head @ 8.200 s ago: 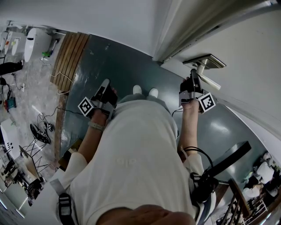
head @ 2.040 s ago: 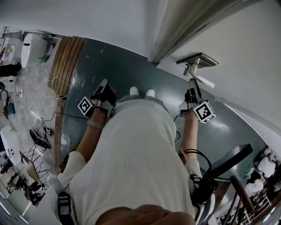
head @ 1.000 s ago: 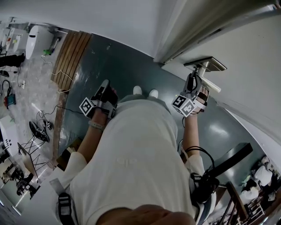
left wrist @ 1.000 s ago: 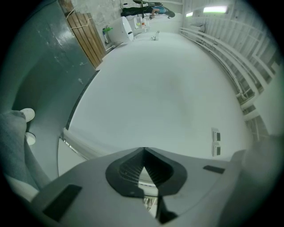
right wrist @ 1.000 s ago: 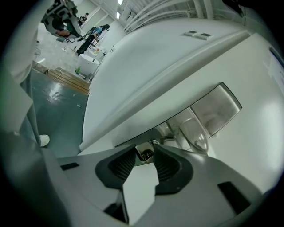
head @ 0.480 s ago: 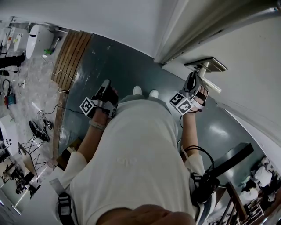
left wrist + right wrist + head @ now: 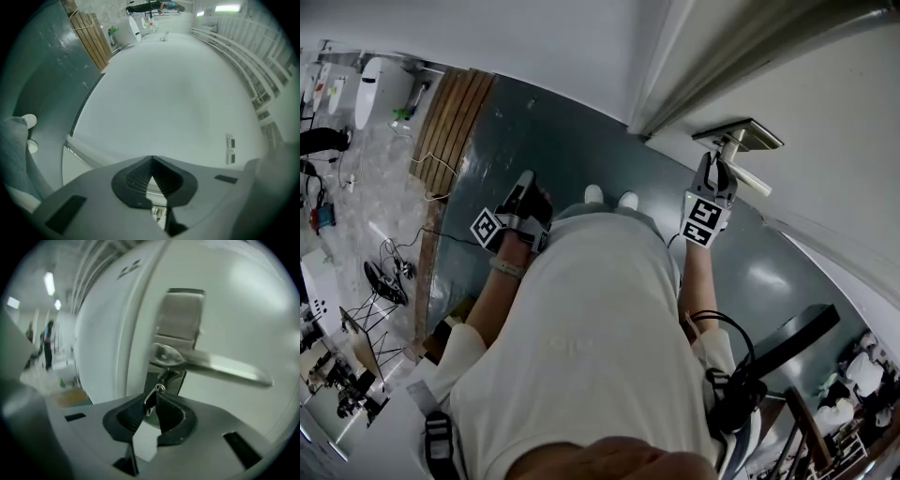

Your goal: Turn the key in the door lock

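Now the right hand-held gripper, just closing, pinches the key (left hand-held gripper: pressed together).

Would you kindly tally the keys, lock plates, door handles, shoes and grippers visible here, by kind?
Keys: 1
Lock plates: 1
Door handles: 1
Shoes: 2
Grippers: 2, namely left gripper, jaws together; right gripper, jaws just closed further, the key pinched between them
Total: 7
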`<state>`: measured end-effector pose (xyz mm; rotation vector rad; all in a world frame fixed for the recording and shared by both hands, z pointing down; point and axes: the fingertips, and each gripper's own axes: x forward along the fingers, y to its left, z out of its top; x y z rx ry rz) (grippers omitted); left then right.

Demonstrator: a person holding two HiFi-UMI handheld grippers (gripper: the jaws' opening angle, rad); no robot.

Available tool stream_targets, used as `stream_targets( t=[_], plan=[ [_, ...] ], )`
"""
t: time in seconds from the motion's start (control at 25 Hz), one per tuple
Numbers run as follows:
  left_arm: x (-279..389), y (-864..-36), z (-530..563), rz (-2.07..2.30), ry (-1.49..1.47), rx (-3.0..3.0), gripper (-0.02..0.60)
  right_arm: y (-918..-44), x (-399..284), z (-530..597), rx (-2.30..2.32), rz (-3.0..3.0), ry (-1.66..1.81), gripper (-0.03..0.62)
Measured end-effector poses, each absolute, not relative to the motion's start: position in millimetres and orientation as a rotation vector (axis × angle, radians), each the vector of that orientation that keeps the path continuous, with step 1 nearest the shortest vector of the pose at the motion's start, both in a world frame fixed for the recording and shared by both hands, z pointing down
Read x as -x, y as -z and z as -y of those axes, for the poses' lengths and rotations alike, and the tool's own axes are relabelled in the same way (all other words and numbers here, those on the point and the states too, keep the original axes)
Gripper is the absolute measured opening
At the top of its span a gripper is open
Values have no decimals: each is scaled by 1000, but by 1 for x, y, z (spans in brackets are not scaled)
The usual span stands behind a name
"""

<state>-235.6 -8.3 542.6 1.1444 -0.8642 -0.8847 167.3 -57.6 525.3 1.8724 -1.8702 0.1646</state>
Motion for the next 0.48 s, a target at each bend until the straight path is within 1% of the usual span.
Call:
stream_targets(
  t=[0.08,0.48],
  plan=[
    [236,-543,8,864,882,-1146,8,-527,-170,57,-1936,1921,-290,78],
    [234,-543,9,863,883,-1144,8,-528,-175,57,-2040,2073,-609,78]
  ],
)
